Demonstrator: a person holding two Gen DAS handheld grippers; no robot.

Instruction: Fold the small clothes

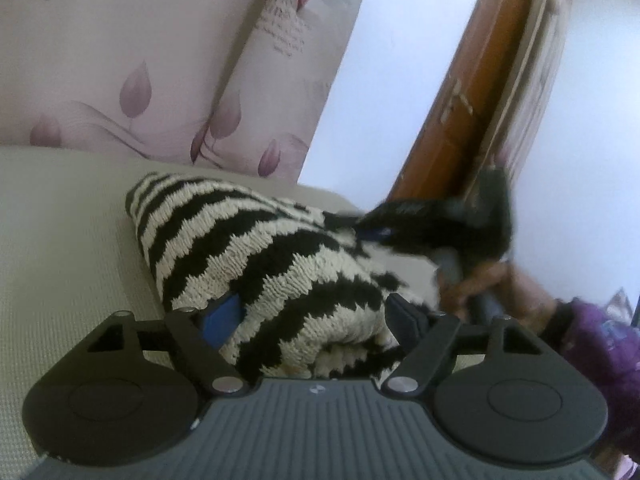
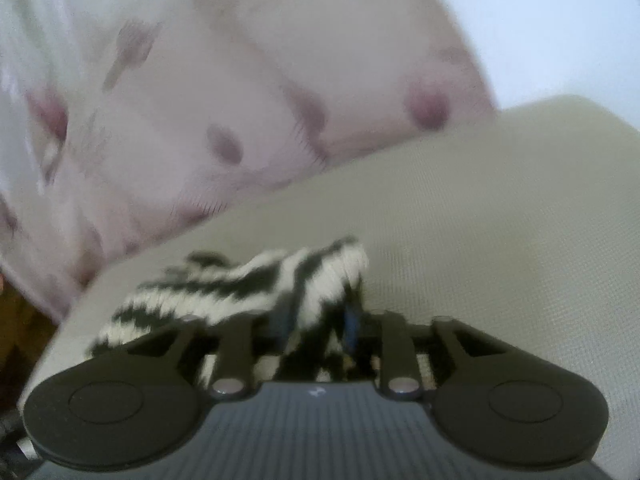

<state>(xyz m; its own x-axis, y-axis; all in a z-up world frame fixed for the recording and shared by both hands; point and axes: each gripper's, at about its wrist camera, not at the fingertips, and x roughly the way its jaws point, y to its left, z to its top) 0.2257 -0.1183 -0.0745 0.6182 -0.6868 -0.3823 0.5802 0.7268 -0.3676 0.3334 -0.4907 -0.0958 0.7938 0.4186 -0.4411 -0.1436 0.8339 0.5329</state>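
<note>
Gripping the striped knit near the mattress edge, both fingers clamp it.

Knitted garments: you have one, a black-and-cream striped knit, bundled on the beige surface; your right wrist view shows the same piece.
Grippers: you hold two, the left gripper and the right gripper, each with two fingers.
Hands in view: one, your right hand on its handle.
Sleeves: one purple sleeve.
Floral pillows: two, one beside the other.
Wooden doors: one.
</note>
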